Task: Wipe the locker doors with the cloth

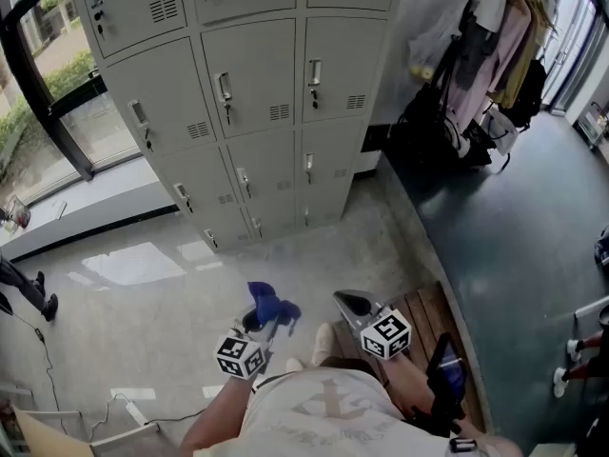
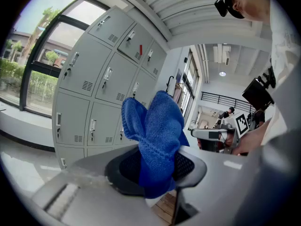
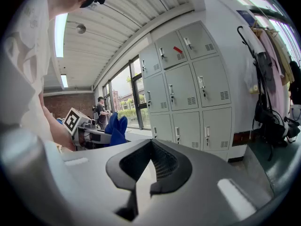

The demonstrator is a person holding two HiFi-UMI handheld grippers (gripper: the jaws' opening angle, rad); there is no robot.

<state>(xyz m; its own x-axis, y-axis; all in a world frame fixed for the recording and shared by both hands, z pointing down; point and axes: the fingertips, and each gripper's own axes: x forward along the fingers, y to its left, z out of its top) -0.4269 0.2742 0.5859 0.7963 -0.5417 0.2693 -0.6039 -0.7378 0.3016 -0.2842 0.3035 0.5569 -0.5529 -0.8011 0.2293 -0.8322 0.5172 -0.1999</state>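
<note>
Left tool (image 1: pixel 259 320) is clamping the blue cloth (image 1: pixel 270 303), holding it low, well apart from the locker doors (image 1: pixel 252 93). Right tool (image 1: pixel 350 305) is sitting clenched, empty. Judging by this, wiping isn't starting yet; every door is waiting.

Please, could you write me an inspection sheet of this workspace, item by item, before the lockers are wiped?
Surface: grey locker doors, all shut, nothing touching them.
Job's things: blue cloth, carried in the left tongs, away from the doors.
Clutter: dark bags under the hanging clothes.
Grippers: left tongs shut on the cloth; right tongs shut, nothing between them.
Cables: thin cable lying on the floor at the left.
Surroundings: window left of the lockers; wooden bench at lower right.
</note>
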